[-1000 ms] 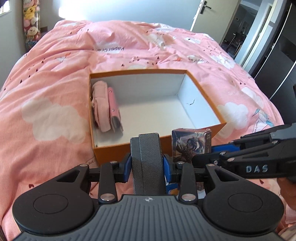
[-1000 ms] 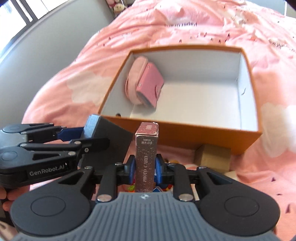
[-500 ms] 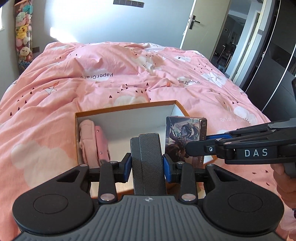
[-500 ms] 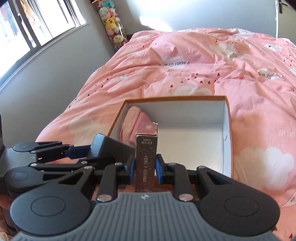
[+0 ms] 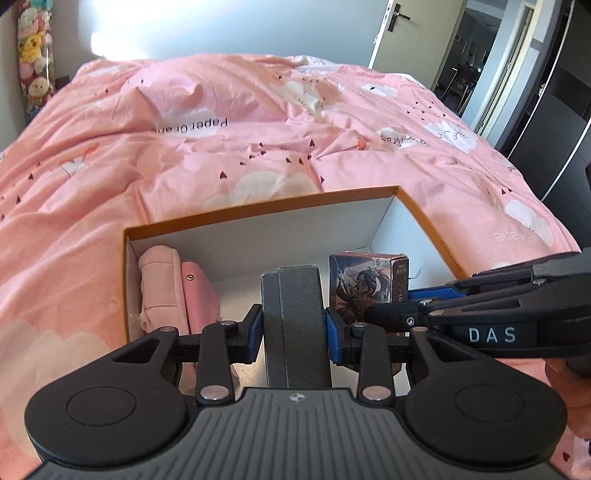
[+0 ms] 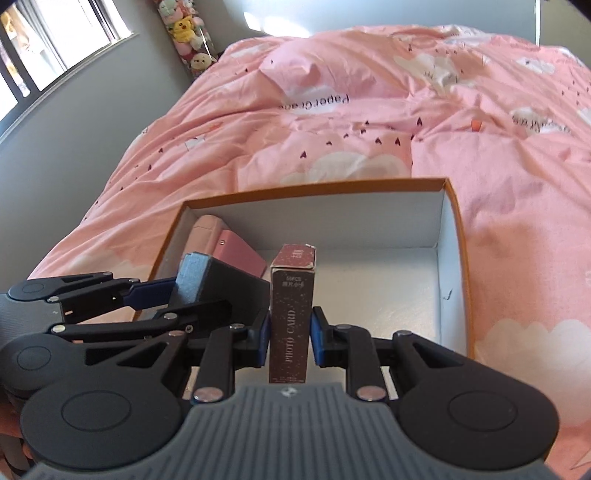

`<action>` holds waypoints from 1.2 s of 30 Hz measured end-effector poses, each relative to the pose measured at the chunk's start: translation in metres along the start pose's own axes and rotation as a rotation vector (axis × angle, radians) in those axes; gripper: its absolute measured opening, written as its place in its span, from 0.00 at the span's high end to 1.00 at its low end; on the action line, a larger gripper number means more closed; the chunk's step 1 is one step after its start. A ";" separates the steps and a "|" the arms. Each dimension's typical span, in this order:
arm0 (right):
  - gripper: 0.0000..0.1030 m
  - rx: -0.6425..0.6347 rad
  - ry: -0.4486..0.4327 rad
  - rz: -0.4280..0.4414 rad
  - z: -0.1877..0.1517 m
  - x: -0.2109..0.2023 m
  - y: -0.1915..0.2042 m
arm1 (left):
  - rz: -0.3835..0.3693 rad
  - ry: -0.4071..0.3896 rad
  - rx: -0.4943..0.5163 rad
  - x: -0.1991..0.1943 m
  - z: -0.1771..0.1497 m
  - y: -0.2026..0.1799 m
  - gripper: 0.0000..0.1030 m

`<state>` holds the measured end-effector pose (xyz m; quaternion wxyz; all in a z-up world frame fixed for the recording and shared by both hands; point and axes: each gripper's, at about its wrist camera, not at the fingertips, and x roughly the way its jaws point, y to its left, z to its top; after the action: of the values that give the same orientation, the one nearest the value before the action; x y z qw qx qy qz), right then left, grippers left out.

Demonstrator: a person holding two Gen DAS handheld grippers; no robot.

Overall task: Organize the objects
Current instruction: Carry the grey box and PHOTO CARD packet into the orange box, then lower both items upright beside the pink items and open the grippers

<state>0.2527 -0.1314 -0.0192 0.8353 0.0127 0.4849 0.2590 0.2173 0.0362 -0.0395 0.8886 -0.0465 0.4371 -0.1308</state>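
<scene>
My left gripper (image 5: 294,326) is shut on a dark grey textured case (image 5: 293,317) and holds it over the near part of the open orange box (image 5: 258,206). My right gripper (image 6: 290,336) is shut on a maroon photo card box (image 6: 291,306), also over the box (image 6: 317,192). In the left wrist view the card box (image 5: 369,284) shows its illustrated side, to the right of the case. A pink purse (image 5: 173,288) stands inside the box against its left wall; it also shows in the right wrist view (image 6: 232,247).
The box sits on a pink quilt (image 5: 258,122) with cloud prints. Plush toys (image 5: 35,70) stand by the wall at far left. A door (image 5: 402,33) and dark wardrobe (image 5: 554,110) are to the right. A window (image 6: 48,40) is at the left.
Both grippers have moved forward with their loads and now hang over the box's inside. Earlier they were lower, in front of the box's near wall.
</scene>
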 end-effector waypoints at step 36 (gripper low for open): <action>0.77 0.171 0.098 0.038 0.030 0.096 -0.026 | 0.123 0.047 -0.120 0.076 0.022 0.040 0.53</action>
<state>0.3265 -0.1042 -0.0871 0.8012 0.0807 0.5453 0.2327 0.2871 0.0532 -0.0921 0.8801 -0.0699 0.4668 -0.0507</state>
